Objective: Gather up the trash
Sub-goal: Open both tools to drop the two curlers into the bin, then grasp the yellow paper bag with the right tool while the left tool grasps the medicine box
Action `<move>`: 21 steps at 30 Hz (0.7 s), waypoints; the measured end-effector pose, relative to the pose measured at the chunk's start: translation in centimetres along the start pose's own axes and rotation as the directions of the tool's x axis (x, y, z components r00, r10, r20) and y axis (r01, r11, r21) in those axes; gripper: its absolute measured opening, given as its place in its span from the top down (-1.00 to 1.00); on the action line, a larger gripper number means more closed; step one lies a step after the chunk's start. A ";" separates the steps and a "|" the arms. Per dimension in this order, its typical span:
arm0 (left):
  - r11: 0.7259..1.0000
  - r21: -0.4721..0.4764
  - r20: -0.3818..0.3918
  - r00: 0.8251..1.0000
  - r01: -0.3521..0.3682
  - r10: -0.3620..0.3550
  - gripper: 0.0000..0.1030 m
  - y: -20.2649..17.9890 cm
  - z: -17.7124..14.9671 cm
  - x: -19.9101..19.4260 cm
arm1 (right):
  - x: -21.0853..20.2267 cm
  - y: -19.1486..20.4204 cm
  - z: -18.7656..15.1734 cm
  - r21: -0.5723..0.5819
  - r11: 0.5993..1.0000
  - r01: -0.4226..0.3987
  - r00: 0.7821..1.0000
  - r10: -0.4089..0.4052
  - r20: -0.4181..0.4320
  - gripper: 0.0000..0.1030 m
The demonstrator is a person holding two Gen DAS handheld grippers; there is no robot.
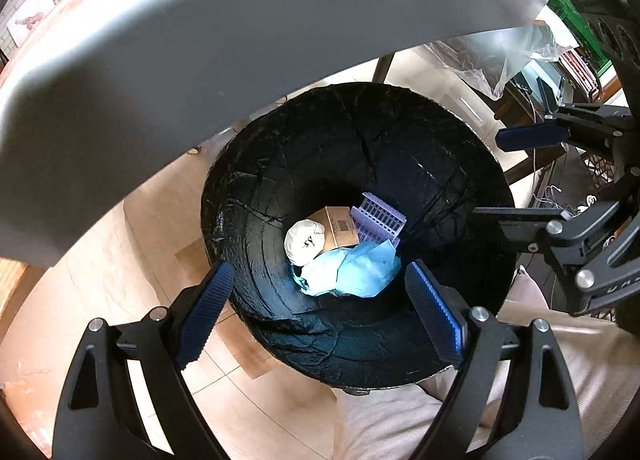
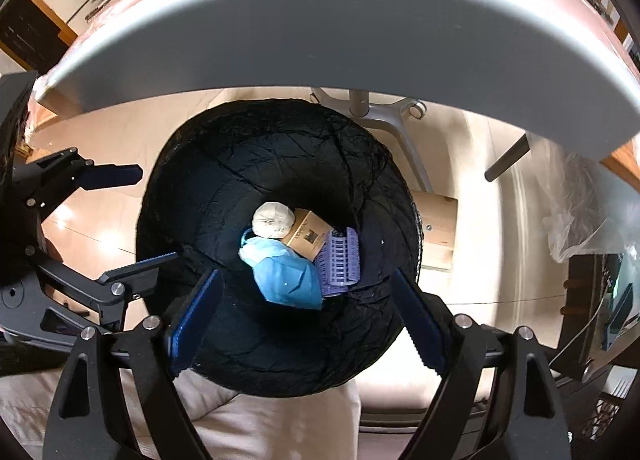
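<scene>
Below both spread, empty tongs (image 1: 320, 292), black-lined bin (image 1: 280, 164): crumpled blue mask (image 1: 352, 272), lilac curler (image 2: 340, 260).

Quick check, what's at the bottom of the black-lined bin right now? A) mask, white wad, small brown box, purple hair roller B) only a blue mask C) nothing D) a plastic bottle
A: in the bin lie a blue face mask, a white wad, a small brown box and a purple hair roller.

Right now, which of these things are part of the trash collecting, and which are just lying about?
Part of the job:
- black-lined bin
- blue face mask
- purple hair roller
- small brown box
- crumpled white wad
- both tools, open: left tool, right tool

Just lying about:
- white table
- clear plastic sheet
</scene>
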State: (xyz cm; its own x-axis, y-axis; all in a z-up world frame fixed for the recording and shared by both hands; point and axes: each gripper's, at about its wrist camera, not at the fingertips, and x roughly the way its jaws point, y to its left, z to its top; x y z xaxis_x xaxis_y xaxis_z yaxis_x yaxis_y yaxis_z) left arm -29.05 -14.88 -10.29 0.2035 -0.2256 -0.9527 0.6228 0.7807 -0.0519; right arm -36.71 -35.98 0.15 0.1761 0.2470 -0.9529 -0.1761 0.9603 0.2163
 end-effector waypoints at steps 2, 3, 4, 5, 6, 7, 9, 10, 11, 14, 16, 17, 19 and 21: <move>1.000 -0.002 0.005 1.000 0.001 -0.001 -0.74 0.0 -0.1 -0.9 | -1.0 -0.1 -0.2 0.014 1.000 -0.007 0.999 0.007 0.033 -0.62; 1.000 -0.003 0.016 1.000 0.000 0.000 -0.74 0.1 -0.2 -1.6 | -2.0 -0.2 -0.4 0.018 1.000 -0.004 0.998 0.003 0.058 -0.62; 1.000 -0.004 0.040 0.999 -0.002 0.003 -0.74 0.1 -0.3 -2.6 | -2.9 -0.1 -0.6 0.020 1.000 -0.002 0.997 0.000 0.081 -0.62; 1.000 -0.005 0.068 0.998 -0.005 0.006 -0.74 0.2 -0.4 -3.8 | -4.4 -0.1 -0.8 0.018 1.000 0.007 0.993 -0.009 0.119 -0.62; 1.000 -0.007 0.094 0.996 -0.001 0.002 -0.74 0.3 -0.5 -5.1 | -5.7 0.1 -0.9 0.016 1.000 0.015 0.989 -0.017 0.150 -0.62; 1.000 -0.012 0.126 0.992 0.008 -0.006 -0.74 0.4 -0.4 -6.5 | -7.2 0.3 -1.0 0.010 1.000 0.023 0.982 -0.024 0.189 -0.62; 1.000 -0.022 0.235 0.972 0.013 -0.008 -0.74 0.8 -0.2 -10.5 | -10.3 0.9 -0.9 -0.007 0.999 0.041 0.959 -0.038 0.281 -0.68; 1.000 -0.029 0.292 0.956 0.001 0.007 -0.79 1.1 0.0 -12.3 | -12.3 1.3 -0.8 -0.018 0.998 0.060 0.936 -0.050 0.349 -0.80; 0.998 -0.047 0.383 0.923 -0.031 0.046 -0.89 1.6 0.3 -14.8 | -13.6 1.6 -0.6 -0.024 0.997 0.075 0.917 -0.059 0.395 -0.88; 0.984 -0.160 0.545 0.824 -0.081 0.157 -0.97 3.7 1.6 -19.0 | -17.5 2.6 0.5 -0.015 0.989 0.150 0.805 -0.113 0.582 -0.93; 0.971 -0.234 0.547 0.820 -0.044 0.169 -0.97 5.7 3.0 -19.7 | -17.9 3.2 2.3 0.021 0.976 0.219 0.773 -0.187 0.606 -0.93; 0.966 -0.258 0.543 0.822 -0.029 0.170 -0.97 6.5 3.6 -19.7 | -17.7 3.4 3.4 0.021 0.969 0.246 0.769 -0.208 0.604 -0.93; 0.946 -0.324 0.524 0.834 0.009 0.172 -0.97 9.0 5.4 -19.4 | -16.7 4.5 5.4 -0.035 0.950 0.309 0.755 -0.223 0.616 -0.93; 0.934 -0.353 0.522 0.839 0.049 0.153 -0.97 11.1 6.7 -19.3 | -15.5 5.8 7.0 -0.100 0.914 0.393 0.739 -0.249 0.626 -0.92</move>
State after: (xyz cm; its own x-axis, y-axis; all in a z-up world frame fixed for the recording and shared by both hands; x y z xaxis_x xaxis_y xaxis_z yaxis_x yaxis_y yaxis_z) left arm -21.03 -5.81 9.53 0.6606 -0.3737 -0.6511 0.3251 0.9242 -0.2005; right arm -33.65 -33.27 17.63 0.7803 0.0243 -0.6249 -0.1885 0.9619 -0.1980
